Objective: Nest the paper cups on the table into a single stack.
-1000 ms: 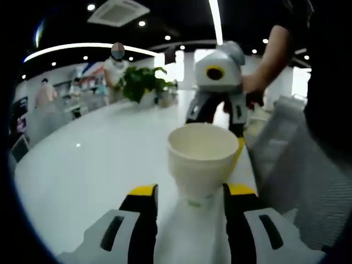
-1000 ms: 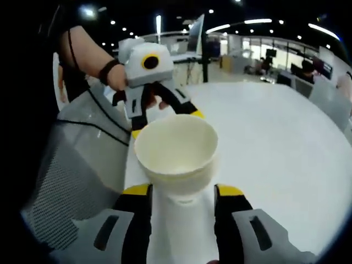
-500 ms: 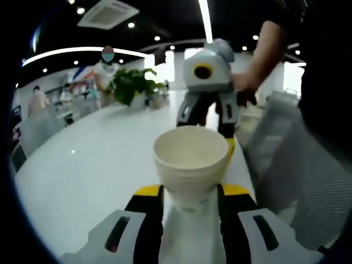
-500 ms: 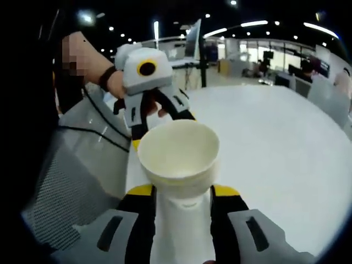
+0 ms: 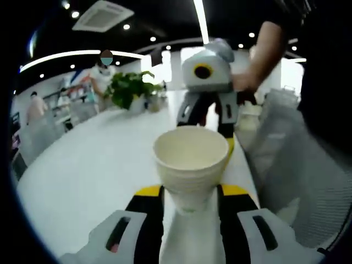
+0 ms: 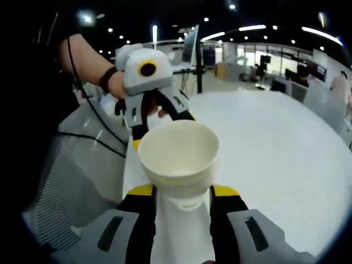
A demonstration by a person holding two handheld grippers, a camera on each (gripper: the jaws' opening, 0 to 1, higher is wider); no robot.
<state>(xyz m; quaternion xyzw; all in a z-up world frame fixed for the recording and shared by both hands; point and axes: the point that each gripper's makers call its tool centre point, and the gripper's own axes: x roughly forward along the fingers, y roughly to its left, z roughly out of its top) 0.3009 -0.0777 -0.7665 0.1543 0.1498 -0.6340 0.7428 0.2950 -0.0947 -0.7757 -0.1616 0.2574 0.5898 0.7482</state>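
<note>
A cream paper cup (image 5: pixel 191 159) stands upright, mouth up, over the white table (image 5: pixel 93 165). In the left gripper view my left gripper (image 5: pixel 190 192) is shut on the cup's narrow base. Just beyond the cup, my right gripper (image 5: pixel 212 118) reaches down behind its rim, with one yellow tip showing at the cup's right. The right gripper view shows the same cup (image 6: pixel 177 157) with my right gripper (image 6: pixel 183 192) shut on its base. Facing it, the left gripper (image 6: pixel 157 113) has its jaw ends hidden behind the cup. Whether the cup is a single one or several nested is unclear.
A grey mesh chair back (image 5: pixel 297 165) stands close beside the table edge, also seen as the mesh chair (image 6: pixel 71 176). A person's forearm (image 5: pixel 264 49) holds the far gripper. A potted plant (image 5: pixel 129 88) sits at the table's far end, with people behind it. The white tabletop (image 6: pixel 275 143) stretches away.
Both pairs of jaws have closed in onto the cup's base. The cup has come nearer the middle of the left gripper view.
</note>
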